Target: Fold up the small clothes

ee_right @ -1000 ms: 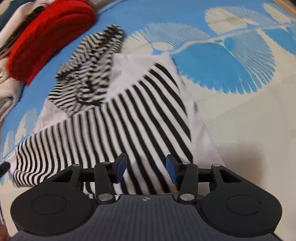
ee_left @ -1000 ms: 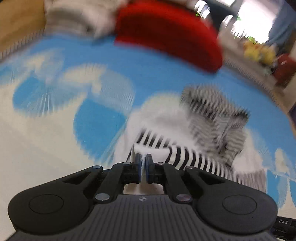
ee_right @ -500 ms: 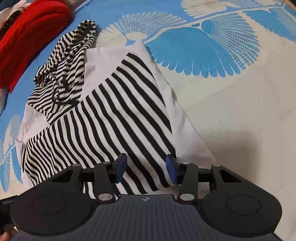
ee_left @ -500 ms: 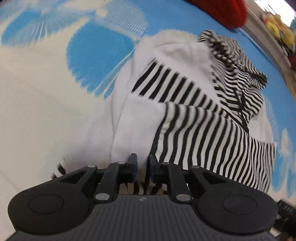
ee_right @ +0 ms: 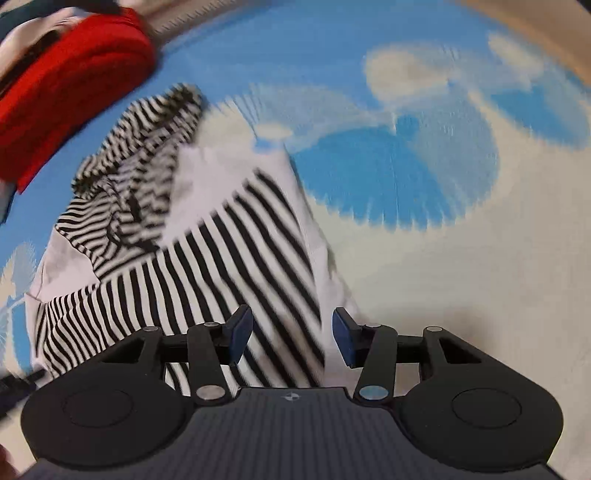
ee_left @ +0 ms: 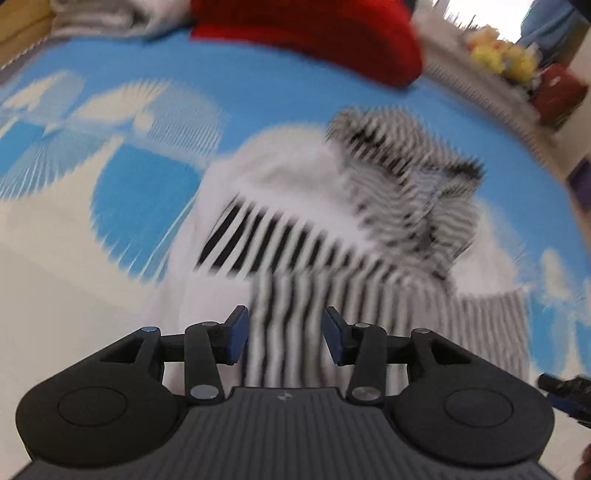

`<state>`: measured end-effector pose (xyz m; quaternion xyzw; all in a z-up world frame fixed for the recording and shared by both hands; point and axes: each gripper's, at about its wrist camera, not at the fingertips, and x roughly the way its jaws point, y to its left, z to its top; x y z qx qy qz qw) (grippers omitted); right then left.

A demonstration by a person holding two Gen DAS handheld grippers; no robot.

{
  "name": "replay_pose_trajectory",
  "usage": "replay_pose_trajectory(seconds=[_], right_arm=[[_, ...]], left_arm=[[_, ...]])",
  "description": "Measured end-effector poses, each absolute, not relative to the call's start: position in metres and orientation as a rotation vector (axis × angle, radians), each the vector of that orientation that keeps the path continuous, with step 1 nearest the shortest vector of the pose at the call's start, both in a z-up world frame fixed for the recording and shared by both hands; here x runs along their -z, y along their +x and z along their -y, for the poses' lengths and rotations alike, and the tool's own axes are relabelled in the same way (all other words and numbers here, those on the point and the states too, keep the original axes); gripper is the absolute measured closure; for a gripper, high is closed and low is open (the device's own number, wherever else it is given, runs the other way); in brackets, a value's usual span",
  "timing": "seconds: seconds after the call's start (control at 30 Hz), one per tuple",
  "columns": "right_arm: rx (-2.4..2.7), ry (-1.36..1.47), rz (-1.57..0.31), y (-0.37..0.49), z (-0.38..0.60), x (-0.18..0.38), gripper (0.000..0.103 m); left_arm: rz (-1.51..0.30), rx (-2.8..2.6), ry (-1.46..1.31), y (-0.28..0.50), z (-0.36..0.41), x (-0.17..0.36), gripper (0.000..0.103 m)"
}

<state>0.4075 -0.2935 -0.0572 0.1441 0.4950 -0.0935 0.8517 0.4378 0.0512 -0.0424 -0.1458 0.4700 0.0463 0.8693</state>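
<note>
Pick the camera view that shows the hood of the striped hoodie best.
The right wrist view. There the hood shows sharper stripes and a clear outline, lying toward the red garment. In the left wrist view the hood is heavily motion-blurred, its stripes smeared and its edges hard to trace.

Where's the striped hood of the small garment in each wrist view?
Left wrist: striped hood sits right of centre, upper half, blurred, beyond the open left tongs.
Right wrist: striped hood sits upper left, beyond the open right tongs.
Shared landmark: red folded fabric, top centre on the left wrist, top left on the right wrist.
</note>
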Motion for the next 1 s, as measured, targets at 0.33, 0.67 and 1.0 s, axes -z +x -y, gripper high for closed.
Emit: replay_pose_trajectory(seconds=[0.33, 0.67, 1.0], right_arm=[[0.202, 0.130, -0.968, 0.413, 0.306, 0.033, 0.052], [0.238, 0.024, -0.993, 0.409, 0.334, 0.044, 0.051], [0.240, -0.050, -1.024, 0.412, 0.340, 0.057, 0.051]], left_arm=[[-0.785, -0.022, -0.182, 0.454, -0.034, 0.005, 0.045], [-0.818, 0.100, -0.087, 0.633, -0.018, 0.029, 0.095], [-0.892, 0.059, 0.014, 0.806, 0.013, 0.088, 0.082]])
